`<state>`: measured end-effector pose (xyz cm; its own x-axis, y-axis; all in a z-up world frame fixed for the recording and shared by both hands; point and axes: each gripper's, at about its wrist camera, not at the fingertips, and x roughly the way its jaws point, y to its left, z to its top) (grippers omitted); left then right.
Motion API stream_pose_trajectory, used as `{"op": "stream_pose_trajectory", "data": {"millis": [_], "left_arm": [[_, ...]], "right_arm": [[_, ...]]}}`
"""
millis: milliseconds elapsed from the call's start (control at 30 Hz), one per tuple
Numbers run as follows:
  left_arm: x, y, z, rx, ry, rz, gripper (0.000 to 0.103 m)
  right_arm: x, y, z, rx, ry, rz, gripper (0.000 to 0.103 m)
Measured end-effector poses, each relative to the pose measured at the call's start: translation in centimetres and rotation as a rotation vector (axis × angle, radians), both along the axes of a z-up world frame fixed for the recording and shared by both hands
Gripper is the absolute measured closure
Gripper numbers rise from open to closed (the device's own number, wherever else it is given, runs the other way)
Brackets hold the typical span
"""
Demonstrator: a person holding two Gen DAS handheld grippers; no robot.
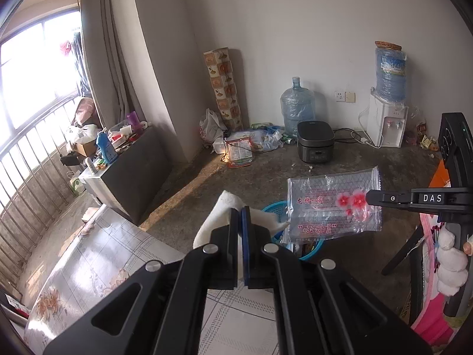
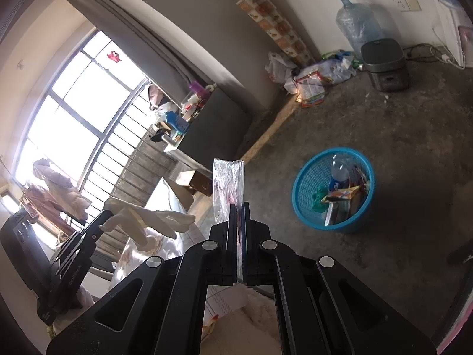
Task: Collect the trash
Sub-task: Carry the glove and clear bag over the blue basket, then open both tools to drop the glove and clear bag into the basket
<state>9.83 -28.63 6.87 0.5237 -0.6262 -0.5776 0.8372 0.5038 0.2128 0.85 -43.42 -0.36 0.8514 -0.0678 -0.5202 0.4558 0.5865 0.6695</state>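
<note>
My left gripper (image 1: 241, 210) is shut on a crumpled white tissue (image 1: 217, 222), held out past the table edge. Just behind it, a blue mesh basket (image 1: 273, 208) on the floor is mostly hidden. From the right, my right gripper (image 1: 368, 197) is shut on the edge of a clear plastic wrapper (image 1: 325, 207) with red flowers, which hangs over the basket. In the right wrist view the right gripper (image 2: 240, 207) pinches the wrapper (image 2: 229, 177) edge-on. The basket (image 2: 297, 177), to the right and below, holds a bottle and several wrappers. The left gripper (image 2: 103, 217) with the tissue (image 2: 153, 222) is at the left.
A table with a floral cover (image 1: 97, 254) lies under the left gripper. On the concrete floor stand a rice cooker (image 1: 314, 145), a water jug (image 1: 297, 109), a water dispenser (image 1: 387, 124) and a pile of bags (image 1: 242, 145). A dark cabinet (image 1: 139, 171) stands at the left.
</note>
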Motion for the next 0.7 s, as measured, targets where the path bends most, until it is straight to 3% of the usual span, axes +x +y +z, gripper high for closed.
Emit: {"op": "stream_pose_trajectory", "data": {"millis": [200,333,700], "left_arm": [[0.5,-3.4,-0.7,0.018,0.016,-0.049,0.101],[1.6,-6.5,-1.2,0.025,0.07,-0.1,0.101],[7.0,-17.9,-7.5,0.106,0.398,-0.19,0.101]], "right_arm": [[-0.5,-2.0,-1.0,0.012,0.023,-0.065,0.102],[-0.5,-3.8,-2.0,0.017,0.049,-0.126,0.102],[3.0,-9.5,-8.7,0.109,0.165,-0.239,0.102]]}}
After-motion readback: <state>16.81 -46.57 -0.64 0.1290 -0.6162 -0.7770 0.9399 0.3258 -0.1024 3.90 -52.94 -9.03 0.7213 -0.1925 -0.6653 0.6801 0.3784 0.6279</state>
